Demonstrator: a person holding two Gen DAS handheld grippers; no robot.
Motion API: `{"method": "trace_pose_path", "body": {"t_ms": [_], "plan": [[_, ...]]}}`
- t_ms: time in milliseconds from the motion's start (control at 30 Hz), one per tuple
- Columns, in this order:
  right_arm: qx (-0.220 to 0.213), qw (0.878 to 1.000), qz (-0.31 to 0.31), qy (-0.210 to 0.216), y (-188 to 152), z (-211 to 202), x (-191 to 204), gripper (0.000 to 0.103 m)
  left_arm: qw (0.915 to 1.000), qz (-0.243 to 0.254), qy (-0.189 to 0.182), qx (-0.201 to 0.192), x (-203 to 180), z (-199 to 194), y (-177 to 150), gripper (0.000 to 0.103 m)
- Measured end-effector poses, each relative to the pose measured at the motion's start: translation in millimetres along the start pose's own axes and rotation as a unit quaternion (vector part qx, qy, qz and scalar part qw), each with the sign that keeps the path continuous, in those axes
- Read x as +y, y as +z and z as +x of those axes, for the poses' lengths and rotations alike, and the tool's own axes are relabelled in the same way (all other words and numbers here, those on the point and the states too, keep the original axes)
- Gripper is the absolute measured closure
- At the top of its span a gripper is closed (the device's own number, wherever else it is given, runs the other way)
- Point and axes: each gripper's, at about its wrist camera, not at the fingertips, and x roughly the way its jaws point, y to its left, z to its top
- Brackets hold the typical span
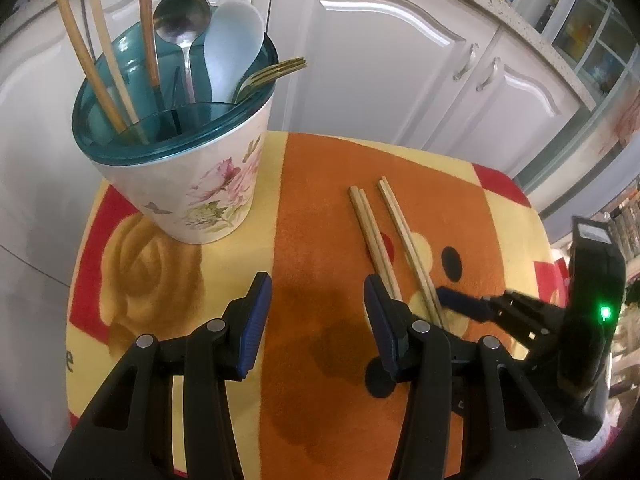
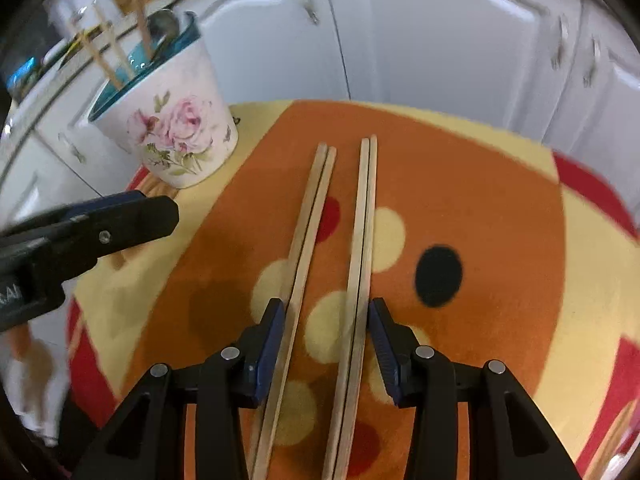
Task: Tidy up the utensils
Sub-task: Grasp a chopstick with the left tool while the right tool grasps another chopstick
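Chopsticks [image 2: 320,248] lie in two pairs between the spread right tongs [image 2: 326,344]; left tongs [image 1: 316,320] gape beside them.

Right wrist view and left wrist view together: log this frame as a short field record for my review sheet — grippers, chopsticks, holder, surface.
right gripper: open, fingers straddling both pairs on the cloth
left gripper: open, hovering, nothing between its fingers
chopsticks: two wooden pairs lying side by side, not lifted
utensil holder: floral cup, teal rim, upright; already holds long wooden utensils, metal ladle, white spoon, gold fork
surface: orange, yellow and red patterned cloth
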Motion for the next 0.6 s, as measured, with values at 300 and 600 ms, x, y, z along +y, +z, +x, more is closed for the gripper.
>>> {"method": "trace_pose_path", "body": {"t_ms": [300,600], "plan": [[-0.002,0.997,0.078,-0.007,1.3,-11.9,-47.2,0.061,0.9999,0.004,-0.008,0.01,-5.4,10.1,3.8,0.056],[-0.032,0.993,0.108,0.038,14.1,-26.0,-69.1,0.061,0.9992,0.014,-0.022,0.029,-26.4,48.7,24.2,0.058]]}}
